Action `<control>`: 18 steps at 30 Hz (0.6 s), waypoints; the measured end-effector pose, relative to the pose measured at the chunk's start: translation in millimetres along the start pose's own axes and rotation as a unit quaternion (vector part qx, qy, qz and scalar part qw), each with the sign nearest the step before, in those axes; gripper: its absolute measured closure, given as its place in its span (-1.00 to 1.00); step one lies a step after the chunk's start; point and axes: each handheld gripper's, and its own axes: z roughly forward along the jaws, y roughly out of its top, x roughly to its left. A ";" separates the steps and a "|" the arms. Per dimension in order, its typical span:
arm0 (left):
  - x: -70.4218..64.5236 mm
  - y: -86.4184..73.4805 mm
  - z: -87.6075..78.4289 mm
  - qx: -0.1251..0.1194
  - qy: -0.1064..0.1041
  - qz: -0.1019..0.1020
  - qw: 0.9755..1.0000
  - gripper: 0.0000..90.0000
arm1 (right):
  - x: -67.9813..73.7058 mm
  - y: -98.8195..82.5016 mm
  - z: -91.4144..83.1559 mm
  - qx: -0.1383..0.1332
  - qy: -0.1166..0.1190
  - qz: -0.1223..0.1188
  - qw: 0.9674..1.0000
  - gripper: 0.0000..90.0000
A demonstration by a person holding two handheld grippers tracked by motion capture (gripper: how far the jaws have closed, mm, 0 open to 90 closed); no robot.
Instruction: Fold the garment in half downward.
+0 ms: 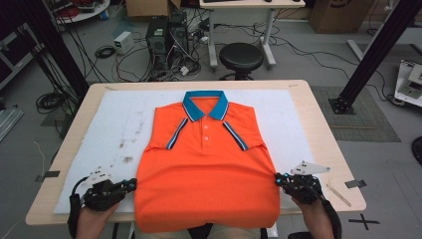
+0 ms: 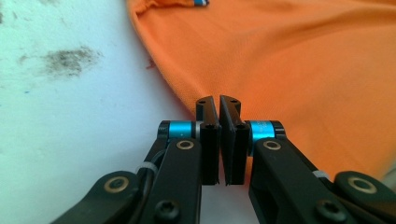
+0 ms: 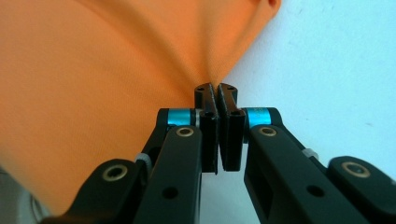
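A: Left tongs (image 2: 218,99) and right tongs (image 3: 216,87) are both clamped on the orange polo shirt's (image 1: 206,169) side edges, cloth spreading out between them.

B: Thin bites; an uneven lift could let one edge slip free.

Your left gripper (image 1: 133,185) lies low at the near left, its jaws pointing toward the right, and they are pressed together. Your right gripper (image 1: 277,178) lies at the near right, jaws pointing toward the left, also pressed together. Both forearms come in from the near edge, hands wrapped around the gripper bodies
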 end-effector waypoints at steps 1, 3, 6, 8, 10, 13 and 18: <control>0.0 0.3 -2.1 -0.002 -0.003 -0.001 1.000 0.93 | 0.9 0.2 -2.8 -0.002 -0.001 0.000 1.000 0.97; -0.9 0.3 -6.7 -0.004 -0.010 -0.002 1.000 0.93 | 2.0 0.3 -8.9 -0.007 -0.001 0.000 1.000 0.97; -3.3 -0.9 -13.5 -0.002 -0.027 -0.002 1.000 0.93 | 3.5 -1.4 -18.0 -0.011 0.001 -0.002 1.000 0.97; -5.2 -1.8 -17.8 -0.002 -0.040 -0.005 0.999 0.93 | 5.8 -3.7 -24.7 -0.011 0.004 -0.003 1.000 0.97; -6.4 -1.1 -17.5 -0.010 -0.041 -0.006 0.999 0.84 | 7.9 -6.1 -27.9 -0.010 0.008 -0.001 1.000 0.89; -5.9 2.9 -9.4 -0.011 -0.023 -0.007 1.000 0.23 | 8.3 -6.5 -25.8 -0.015 -0.001 0.002 1.000 0.60; -5.4 10.8 7.2 -0.014 0.005 0.011 1.000 0.07 | 5.2 -1.6 -17.4 -0.016 -0.014 0.007 1.000 0.44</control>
